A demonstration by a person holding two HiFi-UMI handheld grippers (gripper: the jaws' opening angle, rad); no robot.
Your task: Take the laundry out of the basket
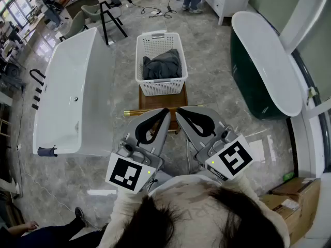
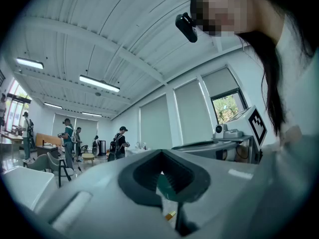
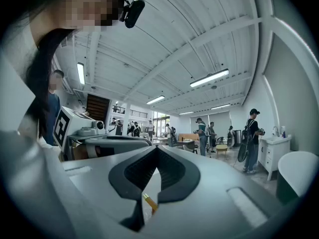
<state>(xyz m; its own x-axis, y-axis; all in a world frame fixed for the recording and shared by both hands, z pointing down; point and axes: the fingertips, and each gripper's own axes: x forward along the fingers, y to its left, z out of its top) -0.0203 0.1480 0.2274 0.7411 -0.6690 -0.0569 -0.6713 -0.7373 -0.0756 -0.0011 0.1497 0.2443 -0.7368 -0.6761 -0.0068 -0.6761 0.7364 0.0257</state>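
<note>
Two grippers are held side by side low in the head view, close to the person's chest, both pointing toward 12 o'clock. Left gripper [image 1: 165, 110]: jaws drawn together, tips touching, nothing between them. In the left gripper view only the dark padded hollow behind the tips stays open. Right gripper [image 1: 179, 111]: same condition, tips met and hollow empty, confirmed in the right gripper view. The two pairs of tips sit just beside each other.

White slatted basket [image 1: 161, 87] stands at 12 o'clock from the grippers, apart from them, on a low wooden stand [image 1: 161, 102]. Laundry [image 1: 163, 64], a dark grey crumpled bundle, lies inside the basket and fills most of it up to the rim. Neither gripper touches basket or laundry.

A brass-coloured bar [image 1: 135, 112] lies crosswise at the near edge of the stand, just under the jaw tips.

Surroundings: white bathtub [image 1: 72, 94] at 9 to 10 o'clock of the basket; dark green bathtub [image 1: 253, 81] with a white rim at 3 o'clock; cardboard box [image 1: 294, 200] at 4 o'clock of the grippers. Floor is grey marbled tile [image 1: 207, 81].
</note>
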